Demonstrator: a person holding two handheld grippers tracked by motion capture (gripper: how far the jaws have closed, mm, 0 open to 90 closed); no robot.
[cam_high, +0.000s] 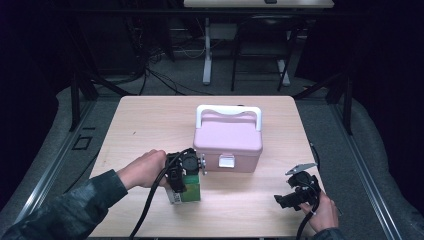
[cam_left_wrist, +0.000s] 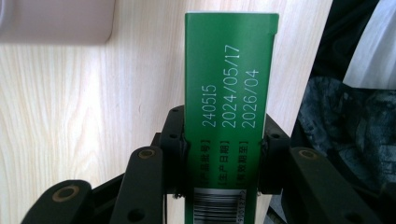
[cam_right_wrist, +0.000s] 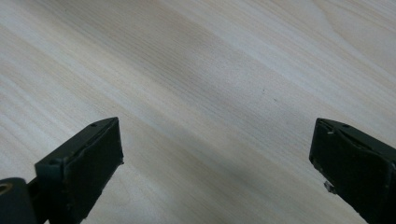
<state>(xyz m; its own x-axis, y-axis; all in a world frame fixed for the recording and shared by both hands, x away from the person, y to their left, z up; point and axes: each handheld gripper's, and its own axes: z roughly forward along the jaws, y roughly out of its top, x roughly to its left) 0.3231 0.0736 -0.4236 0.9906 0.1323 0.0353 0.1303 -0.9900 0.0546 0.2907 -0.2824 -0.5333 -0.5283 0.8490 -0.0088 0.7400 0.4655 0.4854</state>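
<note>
Clamped in the left gripper (cam_left_wrist: 223, 149), a green carton (cam_left_wrist: 229, 93) is gripped by its sides just in front of the closed pink box (cam_high: 228, 141); the right gripper (cam_right_wrist: 219, 158) is held wide open, empty. Pressure is best kept gentle, the carton level.

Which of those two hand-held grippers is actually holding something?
The left hand-held gripper: its jaws clamp a green carton. The right hand-held gripper stands wide open over the bare table.

Left tongs (cam_high: 186, 172) clamped, pointing down, left forearm reaching in, right tongs (cam_high: 287, 199) spread wide, low
</note>
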